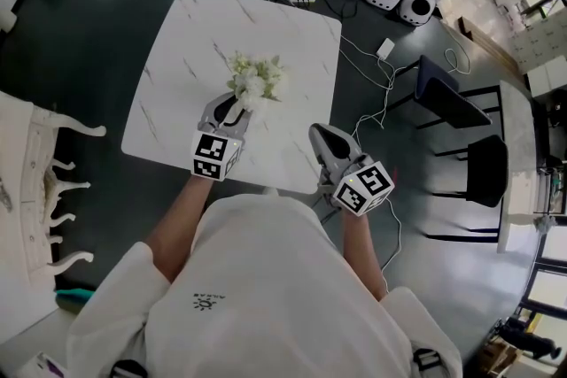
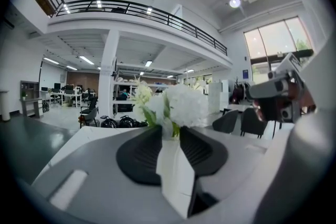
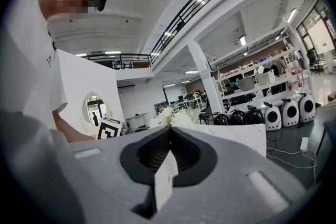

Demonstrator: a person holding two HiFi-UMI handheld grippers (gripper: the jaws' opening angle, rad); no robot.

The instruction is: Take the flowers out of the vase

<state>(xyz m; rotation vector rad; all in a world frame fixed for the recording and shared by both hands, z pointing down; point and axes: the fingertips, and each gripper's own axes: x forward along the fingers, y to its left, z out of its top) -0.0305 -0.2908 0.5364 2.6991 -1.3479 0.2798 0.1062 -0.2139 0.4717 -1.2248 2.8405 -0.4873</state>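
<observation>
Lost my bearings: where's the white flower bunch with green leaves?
Head view: white flower bunch stands mid white marble table, between jaw tips of the left gripper.

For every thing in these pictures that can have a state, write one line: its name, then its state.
left gripper: shut on the flowers at their base.
flowers: upright, bunched together.
right gripper: shut, empty.
vase: hidden under the flowers, state unclear.
</observation>
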